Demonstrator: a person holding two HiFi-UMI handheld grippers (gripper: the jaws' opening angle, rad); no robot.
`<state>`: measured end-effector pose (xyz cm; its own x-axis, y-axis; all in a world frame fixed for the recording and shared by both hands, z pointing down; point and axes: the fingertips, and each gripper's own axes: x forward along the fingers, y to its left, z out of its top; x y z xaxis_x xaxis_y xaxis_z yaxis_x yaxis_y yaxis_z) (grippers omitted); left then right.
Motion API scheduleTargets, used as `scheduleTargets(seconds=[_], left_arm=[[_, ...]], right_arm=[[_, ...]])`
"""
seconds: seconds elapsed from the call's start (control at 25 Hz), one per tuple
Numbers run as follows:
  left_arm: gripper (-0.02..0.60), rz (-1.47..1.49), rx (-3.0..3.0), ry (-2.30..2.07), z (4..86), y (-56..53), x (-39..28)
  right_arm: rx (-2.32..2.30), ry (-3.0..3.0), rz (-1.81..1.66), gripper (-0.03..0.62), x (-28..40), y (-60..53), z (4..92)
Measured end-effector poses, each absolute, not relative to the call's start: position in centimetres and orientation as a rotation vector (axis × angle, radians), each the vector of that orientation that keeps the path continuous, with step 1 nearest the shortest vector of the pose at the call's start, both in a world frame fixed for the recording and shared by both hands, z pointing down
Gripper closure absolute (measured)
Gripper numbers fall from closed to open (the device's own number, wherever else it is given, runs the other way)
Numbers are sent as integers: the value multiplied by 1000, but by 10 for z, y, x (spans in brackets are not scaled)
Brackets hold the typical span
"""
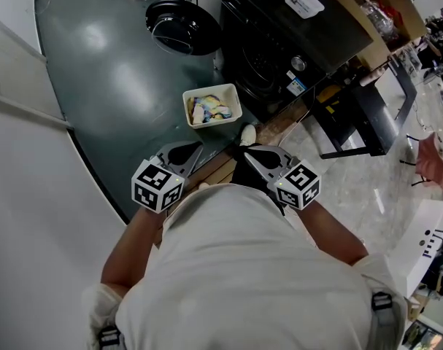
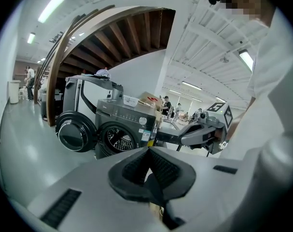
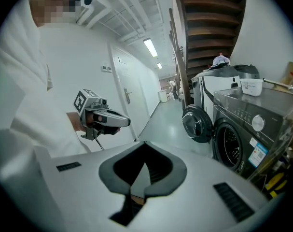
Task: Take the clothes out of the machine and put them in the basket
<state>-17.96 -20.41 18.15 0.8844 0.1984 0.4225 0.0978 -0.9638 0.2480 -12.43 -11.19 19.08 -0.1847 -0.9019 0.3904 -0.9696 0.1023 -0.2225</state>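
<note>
Nothing is legible. The sticker on the washer is too small to read, as are the marks on its control panel.

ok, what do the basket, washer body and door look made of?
Basket: likely white plastic, matte, thin moulded rim. Washer body: dark grey, satin sheen; painted metal or plastic, can't tell. Door: glossy black ring, probably plastic, around a glass-looking window that reflects light.
</note>
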Motion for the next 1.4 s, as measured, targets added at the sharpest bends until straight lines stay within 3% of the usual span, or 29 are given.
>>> scheduleTargets(seconds=[1.4], left_arm=[[584,687,2806,240,191,-224,-179]], right_arm=[[1887,-2179,615,589,-124,-121,185]])
